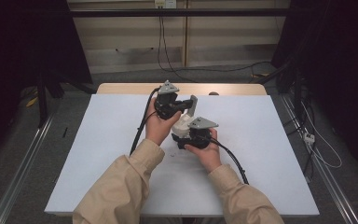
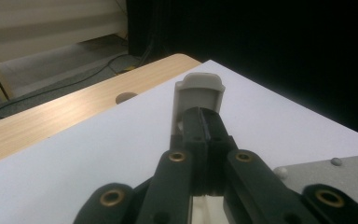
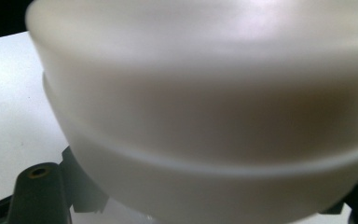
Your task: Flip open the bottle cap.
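Above the middle of the desk (image 1: 98, 154), the left gripper (image 2: 204, 128) has its fingers closed on the grey handle (image 2: 199, 91), whose long axis runs straight ahead; the right gripper (image 1: 196, 137) sits against the white container (image 3: 205, 116), grip unclear

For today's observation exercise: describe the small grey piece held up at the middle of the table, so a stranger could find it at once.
Start at the white table and go to its middle, where two hands meet. The left gripper pinches a flat grey handle-like piece with a rounded cap. Unlike the rounded white container beside it, it is thin, grey and upright.
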{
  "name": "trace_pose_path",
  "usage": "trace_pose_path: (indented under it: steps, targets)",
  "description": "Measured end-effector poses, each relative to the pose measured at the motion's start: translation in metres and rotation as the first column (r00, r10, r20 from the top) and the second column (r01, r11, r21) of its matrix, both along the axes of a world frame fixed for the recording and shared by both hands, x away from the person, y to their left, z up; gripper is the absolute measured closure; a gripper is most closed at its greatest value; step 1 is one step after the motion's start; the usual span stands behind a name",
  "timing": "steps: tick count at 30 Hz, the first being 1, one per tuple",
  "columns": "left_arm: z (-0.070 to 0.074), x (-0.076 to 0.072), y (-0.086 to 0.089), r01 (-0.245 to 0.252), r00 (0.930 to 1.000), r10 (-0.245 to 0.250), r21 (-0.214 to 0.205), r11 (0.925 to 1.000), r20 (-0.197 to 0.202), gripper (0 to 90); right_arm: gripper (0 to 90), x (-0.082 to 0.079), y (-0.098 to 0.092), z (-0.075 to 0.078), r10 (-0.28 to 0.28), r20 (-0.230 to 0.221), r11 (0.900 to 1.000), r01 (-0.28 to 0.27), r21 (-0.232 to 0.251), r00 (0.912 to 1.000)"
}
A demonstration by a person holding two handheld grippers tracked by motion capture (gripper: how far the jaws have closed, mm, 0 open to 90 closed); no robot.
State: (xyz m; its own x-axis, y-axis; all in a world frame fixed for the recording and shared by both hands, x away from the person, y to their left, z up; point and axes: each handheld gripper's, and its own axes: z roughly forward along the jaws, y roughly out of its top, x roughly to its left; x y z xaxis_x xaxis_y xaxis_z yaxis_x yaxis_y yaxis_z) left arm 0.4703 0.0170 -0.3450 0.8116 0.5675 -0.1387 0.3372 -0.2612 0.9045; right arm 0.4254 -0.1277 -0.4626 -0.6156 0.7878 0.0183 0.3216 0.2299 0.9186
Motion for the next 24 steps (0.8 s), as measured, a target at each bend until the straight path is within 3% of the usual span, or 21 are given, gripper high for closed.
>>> trace_pose_path:
  steps: [24]
  targets:
    - [-0.0025, 0.0062, -0.0076, 0.004, 1.0, -0.004, 0.004, 1.0, -0.008, 90.0, 18.8, 0.0004, -0.0002, -0.0001, 0.001, -0.002, 1.0, -0.001, 0.001, 1.0]
